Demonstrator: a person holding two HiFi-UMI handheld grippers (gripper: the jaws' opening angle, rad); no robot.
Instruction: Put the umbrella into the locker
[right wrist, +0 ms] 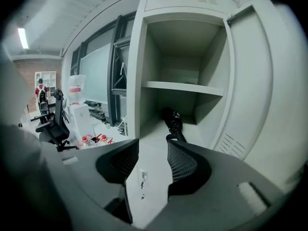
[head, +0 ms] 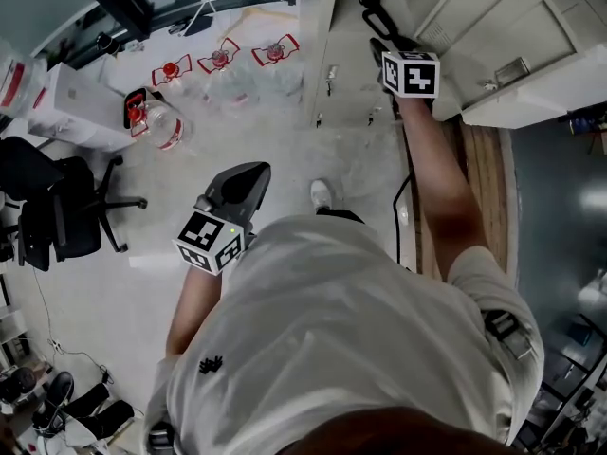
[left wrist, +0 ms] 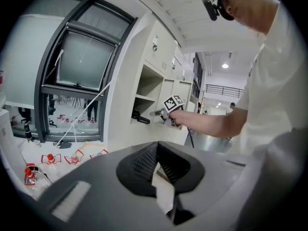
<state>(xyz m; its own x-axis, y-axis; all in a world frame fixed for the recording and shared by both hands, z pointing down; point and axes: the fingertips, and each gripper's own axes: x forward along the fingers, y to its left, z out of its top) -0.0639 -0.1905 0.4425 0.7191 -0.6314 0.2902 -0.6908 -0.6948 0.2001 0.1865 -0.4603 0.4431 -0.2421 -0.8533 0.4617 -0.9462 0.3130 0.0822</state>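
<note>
The black folded umbrella point(right wrist: 173, 121) lies on the floor of the locker's point(right wrist: 139, 71) lower compartment, under a shelf point(right wrist: 185, 87). My right gripper point(right wrist: 153, 150) is open just in front of that compartment, nothing between its fingers; the umbrella's near end shows just past the right finger point(right wrist: 185, 165). In the left gripper view the umbrella point(left wrist: 141, 119) pokes out of the locker point(left wrist: 126, 105), with the right gripper point(left wrist: 159, 113) beside it. My left gripper point(left wrist: 157, 148) is shut and empty, held low and back from the locker point(head: 322, 36). In the head view it point(head: 254, 173) sits by the person's waist.
The locker door point(right wrist: 250, 81) stands open at the right. Packs of water bottles point(head: 220, 60) and a big jug point(head: 163, 123) lie on the floor left of the locker. A black office chair point(head: 66, 207) stands further left. More lockers point(head: 517, 27) run to the right.
</note>
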